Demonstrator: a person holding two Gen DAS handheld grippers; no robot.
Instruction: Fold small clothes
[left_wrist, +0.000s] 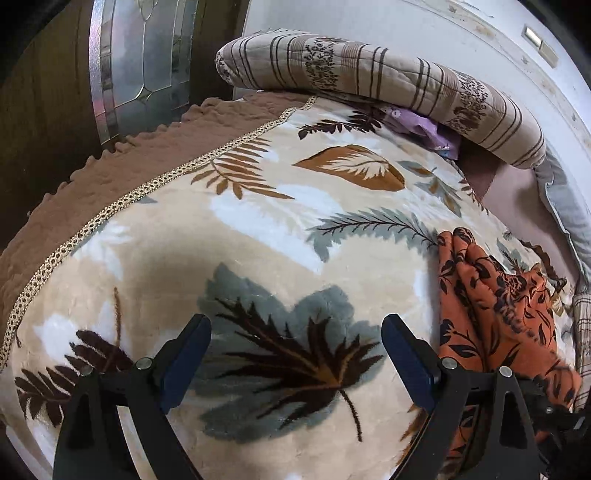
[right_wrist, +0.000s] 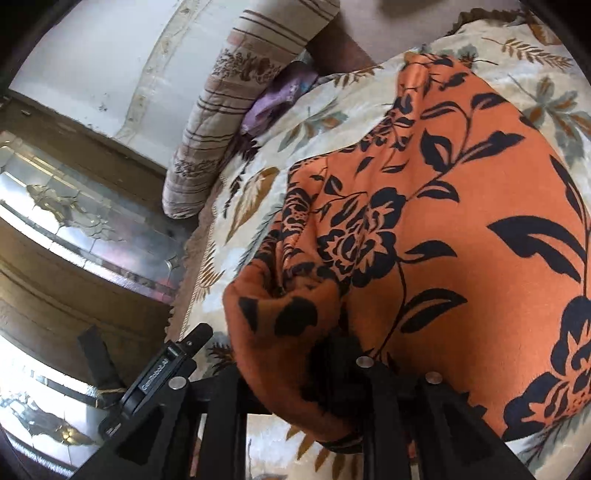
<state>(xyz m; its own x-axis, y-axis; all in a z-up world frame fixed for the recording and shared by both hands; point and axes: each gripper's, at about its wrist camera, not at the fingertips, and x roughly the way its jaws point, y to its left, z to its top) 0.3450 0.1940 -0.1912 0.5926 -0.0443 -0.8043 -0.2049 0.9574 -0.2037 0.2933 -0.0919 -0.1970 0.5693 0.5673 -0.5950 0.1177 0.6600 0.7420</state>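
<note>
Your left gripper (left_wrist: 295, 354) hovers with its blue-padded jaws spread wide and nothing between them, above the cream plush blanket with leaf prints (left_wrist: 258, 206). The orange garment with black flowers (left_wrist: 495, 295) lies on that blanket to the right. In the right wrist view, a bunched fold of it (right_wrist: 288, 317) covers your right gripper (right_wrist: 332, 369); it seems pinched, though the pads are hidden.
</note>
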